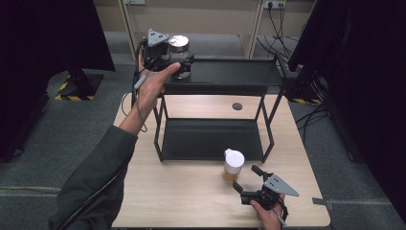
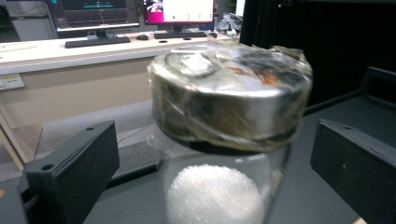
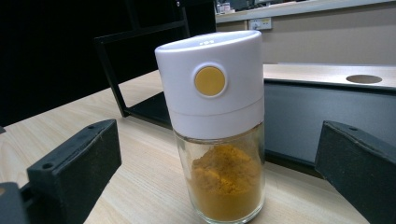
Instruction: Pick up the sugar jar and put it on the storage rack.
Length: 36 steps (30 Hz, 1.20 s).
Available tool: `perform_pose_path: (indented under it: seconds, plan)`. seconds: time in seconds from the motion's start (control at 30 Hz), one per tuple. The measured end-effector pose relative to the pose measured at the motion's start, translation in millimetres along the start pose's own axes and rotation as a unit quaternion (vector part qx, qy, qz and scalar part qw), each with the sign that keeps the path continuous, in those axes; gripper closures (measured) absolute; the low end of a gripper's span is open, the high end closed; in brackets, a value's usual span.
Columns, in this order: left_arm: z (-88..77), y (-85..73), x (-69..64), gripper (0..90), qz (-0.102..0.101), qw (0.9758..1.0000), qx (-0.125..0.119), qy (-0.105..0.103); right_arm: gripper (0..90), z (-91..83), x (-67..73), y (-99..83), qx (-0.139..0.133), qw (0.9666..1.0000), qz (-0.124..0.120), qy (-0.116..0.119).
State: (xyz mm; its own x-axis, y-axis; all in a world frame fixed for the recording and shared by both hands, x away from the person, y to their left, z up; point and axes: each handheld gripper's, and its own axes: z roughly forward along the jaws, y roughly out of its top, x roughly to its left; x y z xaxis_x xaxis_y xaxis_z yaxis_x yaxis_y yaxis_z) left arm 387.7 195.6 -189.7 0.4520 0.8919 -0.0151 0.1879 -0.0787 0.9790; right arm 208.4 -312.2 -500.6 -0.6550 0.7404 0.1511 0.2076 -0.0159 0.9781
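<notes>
A pale wood table (image 1: 191, 191) carries a black two-tier rack (image 1: 225, 76). The salt jar (image 1: 179, 50) already stands at the top shelf's 9 o'clock end; the left gripper (image 1: 165, 55) has its jaws apart on either side of it, not pressing. The spice jar (image 1: 233, 165) waits on the table at the rack's 6 o'clock, framed by the right gripper (image 1: 249, 179), jaws apart; shelving it is likely what remains.

Even overhead light, dark at both sides of the high view.
The bench (image 1: 191, 191) is evenly lit with faint shadows; glare streaks the metal lid (image 2: 229, 93), which is blurred in the left gripper view, while the spice jar (image 3: 219, 130) looks sharp.
</notes>
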Motion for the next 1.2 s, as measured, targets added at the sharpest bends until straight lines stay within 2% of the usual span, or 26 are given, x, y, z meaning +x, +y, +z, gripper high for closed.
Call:
perform_pose_path:
  seconds: [0.03,0.1,0.13,0.17,0.2,0.33,0.4,0.47,0.5,0.63,1.2]
  plan:
    - [-2.5,-2.0,0.4,0.5,-0.006,1.0000,-0.004,-0.005,0.7,0.0,0.2,0.2,0.001,1.0000,0.001,0.000]
    - [-4.6,-4.7,2.6,0.0,-0.002,0.9998,-0.010,-0.017,0.7,0.0,0.2,0.2,0.001,1.0000,0.001,0.000]
    - [-4.6,-4.7,2.6,0.0,-0.002,0.9998,-0.010,-0.017,0.7,0.1,0.2,0.2,0.001,1.0000,0.001,-0.001]
    - [-5.5,-5.9,3.7,0.0,0.006,0.9997,-0.014,-0.022,0.7,0.1,0.2,0.2,0.001,1.0000,0.001,-0.001]
    - [-7.9,-6.5,0.8,0.1,0.001,0.9998,-0.012,-0.016,0.7,0.1,0.3,0.2,0.001,1.0000,0.001,-0.001]
    - [-15.2,-11.6,1.4,0.0,-0.002,0.9994,-0.020,-0.027,0.7,0.0,0.5,0.2,0.001,1.0000,0.000,0.000]
    - [-18.8,-13.5,-1.3,0.1,-0.003,0.9994,-0.019,-0.030,0.7,0.1,0.5,0.2,0.001,1.0000,0.001,-0.001]
    - [-22.0,-14.8,-3.0,0.1,0.004,0.9993,-0.015,-0.034,0.7,0.2,0.6,0.2,0.002,1.0000,0.000,-0.001]
    - [-23.2,-16.8,-4.9,0.1,-0.004,0.9992,-0.016,-0.038,0.7,0.2,0.7,0.3,0.001,1.0000,0.000,-0.001]
    - [-28.6,-23.5,-10.5,0.1,-0.001,0.9989,-0.018,-0.044,0.7,0.1,0.6,0.2,0.001,1.0000,0.000,-0.001]
    - [-52.8,-52.5,-22.5,0.2,-0.013,0.9957,-0.041,-0.081,0.7,0.1,0.8,0.1,0.001,1.0000,0.000,-0.001]
